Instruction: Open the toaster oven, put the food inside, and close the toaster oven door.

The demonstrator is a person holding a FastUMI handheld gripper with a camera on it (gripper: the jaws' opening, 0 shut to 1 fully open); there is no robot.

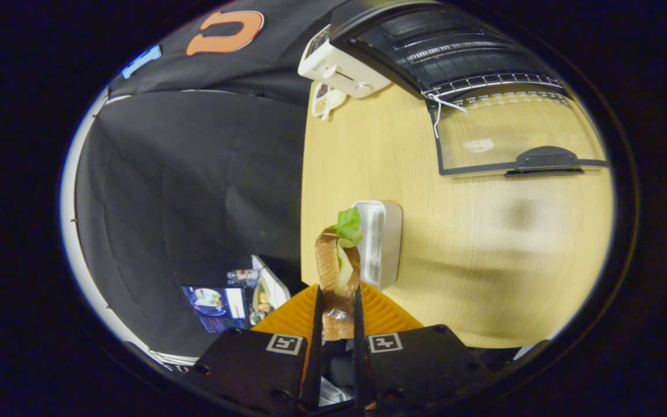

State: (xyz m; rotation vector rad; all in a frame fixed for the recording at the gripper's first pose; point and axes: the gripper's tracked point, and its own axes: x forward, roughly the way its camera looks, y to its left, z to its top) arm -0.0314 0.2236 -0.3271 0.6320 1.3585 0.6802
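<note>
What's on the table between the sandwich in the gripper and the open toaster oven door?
Bare wooden table in the gripper view; a white tray sits beside the sandwich, off that path. The gripper is shut on it; the oven door lies open.

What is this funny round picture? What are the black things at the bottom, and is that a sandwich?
A small camera rides on a hand-held grabbing tool, so you see what the tool sees. The black things are its two fingers; together they make the gripper. They squeeze a sandwich, bread with green lettuce sticking out. Beyond them is a light wooden table. Under the sandwich lies an orange ridged mat, with a white tray just past it. Farther off stands the toaster oven, its glass door already folded down open, showing the wire rack inside.
</note>
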